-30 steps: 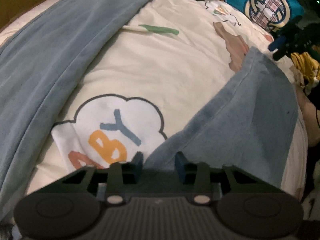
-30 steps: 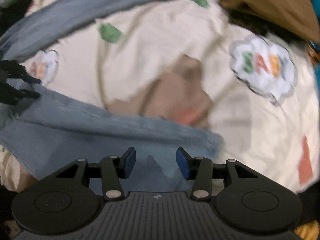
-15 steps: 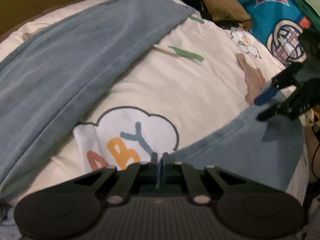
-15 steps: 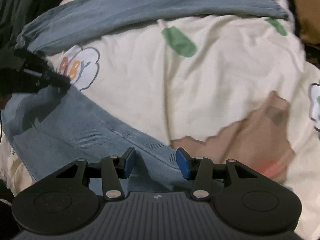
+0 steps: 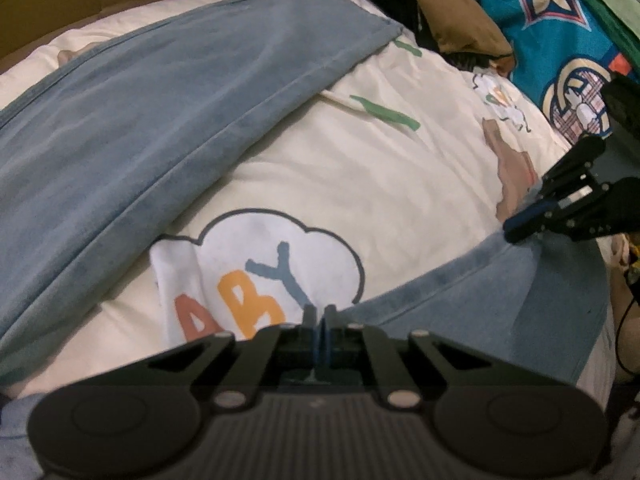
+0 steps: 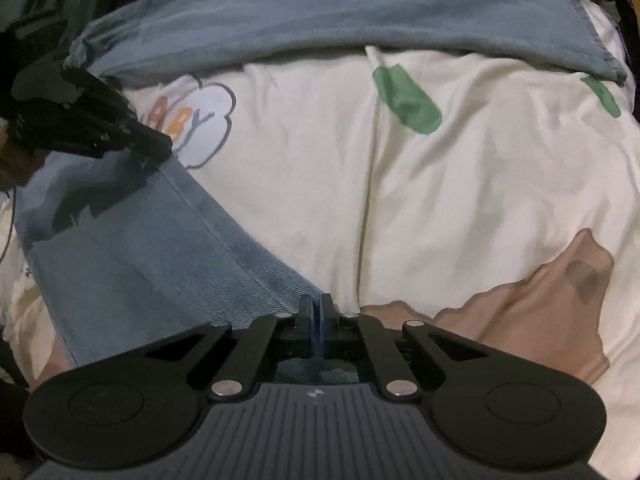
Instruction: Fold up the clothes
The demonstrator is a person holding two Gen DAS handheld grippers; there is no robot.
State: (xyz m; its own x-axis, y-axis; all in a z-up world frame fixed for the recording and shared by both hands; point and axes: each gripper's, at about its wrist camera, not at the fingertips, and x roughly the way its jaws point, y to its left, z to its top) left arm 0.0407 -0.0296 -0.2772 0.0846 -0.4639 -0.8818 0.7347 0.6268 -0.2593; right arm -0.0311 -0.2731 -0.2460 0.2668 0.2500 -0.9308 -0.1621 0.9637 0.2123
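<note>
Dim room, cream printed bedding (image 5: 360, 184)

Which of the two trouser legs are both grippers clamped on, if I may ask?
The near leg: the left gripper and right gripper pinch its edge. The far leg lies untouched.

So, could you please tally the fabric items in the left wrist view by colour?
Blue denim: 1, the jeans, held by the left gripper and the right gripper
Cream: 1, the printed duvet
Brown: 1, the brown cloth
Teal: 1, the patterned cloth
Total: 4
</note>
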